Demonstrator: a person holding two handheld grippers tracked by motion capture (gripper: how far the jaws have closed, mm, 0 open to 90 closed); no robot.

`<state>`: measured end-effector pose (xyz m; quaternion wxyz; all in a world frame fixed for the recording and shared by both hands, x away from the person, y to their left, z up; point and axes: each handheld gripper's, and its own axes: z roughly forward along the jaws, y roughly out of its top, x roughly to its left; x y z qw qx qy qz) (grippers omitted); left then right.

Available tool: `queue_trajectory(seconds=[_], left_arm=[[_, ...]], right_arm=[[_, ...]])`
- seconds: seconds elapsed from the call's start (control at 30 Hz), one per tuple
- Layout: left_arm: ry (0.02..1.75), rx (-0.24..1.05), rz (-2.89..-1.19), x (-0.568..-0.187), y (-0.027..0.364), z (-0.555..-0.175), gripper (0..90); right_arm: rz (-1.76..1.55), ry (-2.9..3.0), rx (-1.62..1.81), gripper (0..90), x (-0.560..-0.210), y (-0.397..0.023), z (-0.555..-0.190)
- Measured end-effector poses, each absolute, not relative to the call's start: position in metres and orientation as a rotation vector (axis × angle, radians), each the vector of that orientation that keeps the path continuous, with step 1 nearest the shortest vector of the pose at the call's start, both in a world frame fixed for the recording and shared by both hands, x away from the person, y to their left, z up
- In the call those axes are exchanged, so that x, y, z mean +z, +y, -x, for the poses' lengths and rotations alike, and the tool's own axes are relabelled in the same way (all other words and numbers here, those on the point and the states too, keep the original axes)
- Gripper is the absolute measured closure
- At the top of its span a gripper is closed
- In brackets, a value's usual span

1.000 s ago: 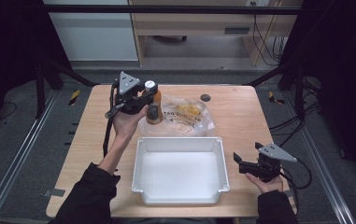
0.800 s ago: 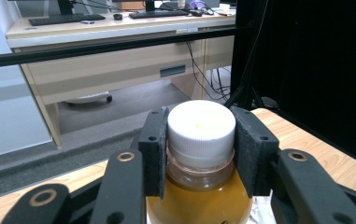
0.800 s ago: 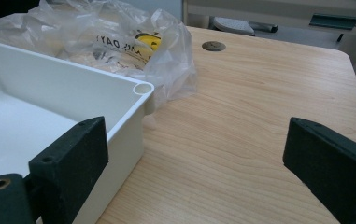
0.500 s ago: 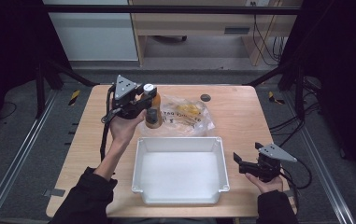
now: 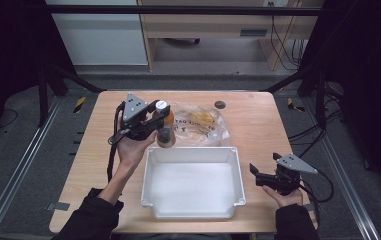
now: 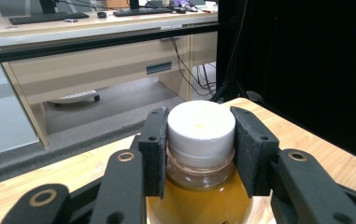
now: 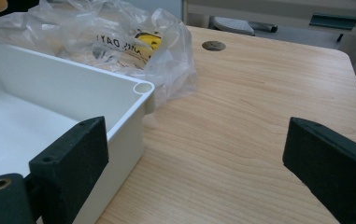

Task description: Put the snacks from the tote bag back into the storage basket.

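Wood-grain counter (image 5: 103,165), dark curtains to either side, an office desk beyond the rail: that is what I am working over. My left tongs (image 6: 199,149) are clamped on the neck of a small bottle (image 5: 165,125) of amber liquid, the pads pressing the ribbed white cap (image 6: 200,126) from both sides. Seen from above, the bottle hangs upright, just off the far rim of the white bin (image 5: 193,152), with a crinkled plastic bag (image 5: 203,125) right behind it.

I judge the bottle fairly light but full, so the weight sits below the grip and it could swing. Hard plastic, smooth, probably slippery on the body; the ridged cap and the collar under it are the safest hold, and the pads already sit there. It should not crush easily.

On that side, the forearm reaches up the counter with the hand under the tool, aiming it level across the counter.

My right tongs (image 5: 260,172) rest wide apart and empty beside the bin's near right corner, aimed at its wall, hand low on the counter.
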<state>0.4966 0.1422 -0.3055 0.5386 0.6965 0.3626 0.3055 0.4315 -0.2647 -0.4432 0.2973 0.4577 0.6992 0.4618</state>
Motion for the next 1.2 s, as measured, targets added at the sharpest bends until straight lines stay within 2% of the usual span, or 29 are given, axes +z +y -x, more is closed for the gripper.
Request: queue_trajectory(seconds=[1.2], left_arm=[[0.830,0.656,-1.738,-0.350,0.147,-0.446,59.1]], right_arm=[[-1.221,1.856,1.225,7.2,-0.443,-0.265,-0.430]])
